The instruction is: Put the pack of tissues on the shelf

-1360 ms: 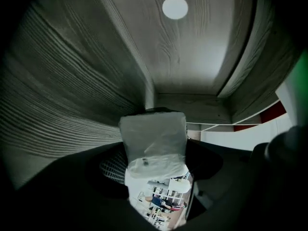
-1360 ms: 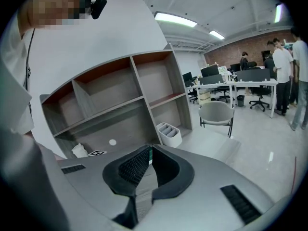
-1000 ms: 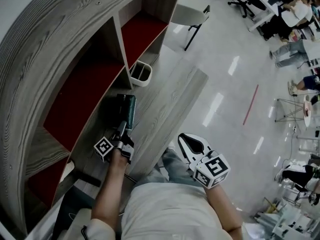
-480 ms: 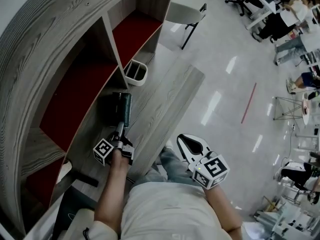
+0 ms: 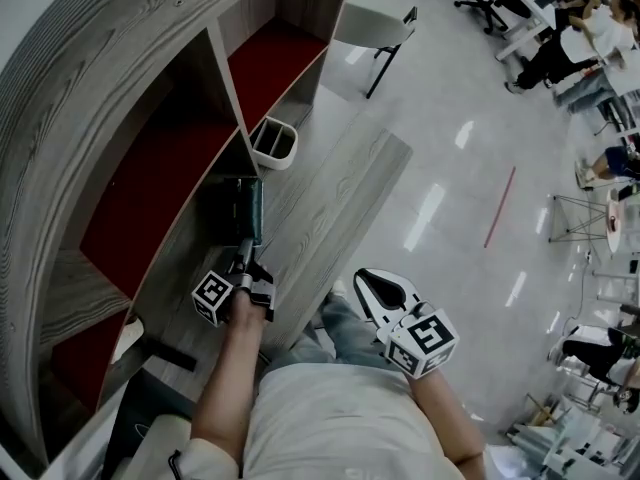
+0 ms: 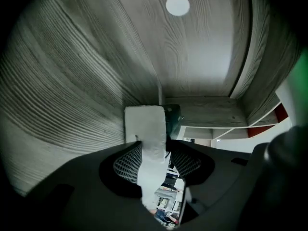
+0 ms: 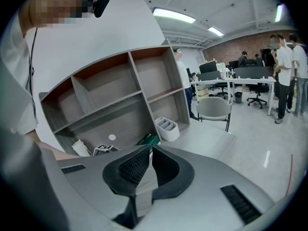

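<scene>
Closing the left gripper (image 6: pixel 153 147) on the end of the pack of tissues (image 5: pixel 238 208), flat on the shelf's (image 5: pixel 100 78) bottom board near the white bin (image 5: pixel 275 143). Keeping the right gripper (image 7: pixel 147 152) pressed together, empty. Could slip free in a lift: pinched only at one end.

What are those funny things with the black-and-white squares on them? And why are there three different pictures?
A person is holding two hand tools called grippers; the squared cubes are part of them. One picture comes from a camera on the person's head, looking down. The other two come from little cameras riding on each gripper. The left gripper reaches into the grey wooden shelf unit, and its fingers are closing on the dark green pack of tissues, which sits between them. A white divided box stands farther along. The right gripper holds nothing; its fingers are close together.
</scene>
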`<state>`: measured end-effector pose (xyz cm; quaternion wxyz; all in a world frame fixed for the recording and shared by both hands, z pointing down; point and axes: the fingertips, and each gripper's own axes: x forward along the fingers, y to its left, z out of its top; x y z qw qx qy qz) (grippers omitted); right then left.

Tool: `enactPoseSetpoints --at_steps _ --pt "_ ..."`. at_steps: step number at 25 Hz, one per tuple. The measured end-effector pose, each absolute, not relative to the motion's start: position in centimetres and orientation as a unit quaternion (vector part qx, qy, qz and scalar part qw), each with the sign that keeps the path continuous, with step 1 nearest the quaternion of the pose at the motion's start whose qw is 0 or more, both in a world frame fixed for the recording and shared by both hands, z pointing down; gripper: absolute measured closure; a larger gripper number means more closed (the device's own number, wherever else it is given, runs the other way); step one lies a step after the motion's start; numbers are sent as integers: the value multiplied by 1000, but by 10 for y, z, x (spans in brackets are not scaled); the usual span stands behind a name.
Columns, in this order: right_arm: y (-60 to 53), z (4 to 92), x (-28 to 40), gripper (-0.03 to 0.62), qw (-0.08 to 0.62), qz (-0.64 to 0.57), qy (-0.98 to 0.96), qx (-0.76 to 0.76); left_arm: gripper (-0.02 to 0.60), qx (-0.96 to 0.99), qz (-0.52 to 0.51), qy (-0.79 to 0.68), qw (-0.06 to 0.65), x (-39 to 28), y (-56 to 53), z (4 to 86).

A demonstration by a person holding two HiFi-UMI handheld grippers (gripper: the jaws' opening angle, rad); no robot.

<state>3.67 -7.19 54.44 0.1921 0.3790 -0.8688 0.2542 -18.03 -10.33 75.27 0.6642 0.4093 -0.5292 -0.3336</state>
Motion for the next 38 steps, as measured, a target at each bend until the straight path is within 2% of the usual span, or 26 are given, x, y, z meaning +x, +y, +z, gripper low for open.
enactPoseSetpoints --at_steps 12,16,19,23,26,27,30,38 --pt "-69 545 38 551 195 257 -867 379 391 393 -410 -567 597 -236 -113 745" --pt "-67 548 39 551 199 258 -867 377 329 398 -415 -568 589 -251 -107 745" --pt "-64 550 38 551 204 256 -870 369 281 411 -395 -554 607 -236 -103 746" --pt "-63 553 41 551 213 256 -871 361 272 448 -366 -521 627 -194 -108 735" --pt "-63 554 47 551 218 255 -870 361 273 444 -373 -527 621 -190 -119 738" --pt "-63 554 48 551 219 254 -870 360 280 435 -376 -536 619 -193 -123 741" --pt "-62 554 56 551 225 253 -869 360 421 409 -378 -562 612 -209 -133 751" --pt "-68 554 74 551 229 252 -865 368 466 398 -407 -592 570 -253 -167 749"
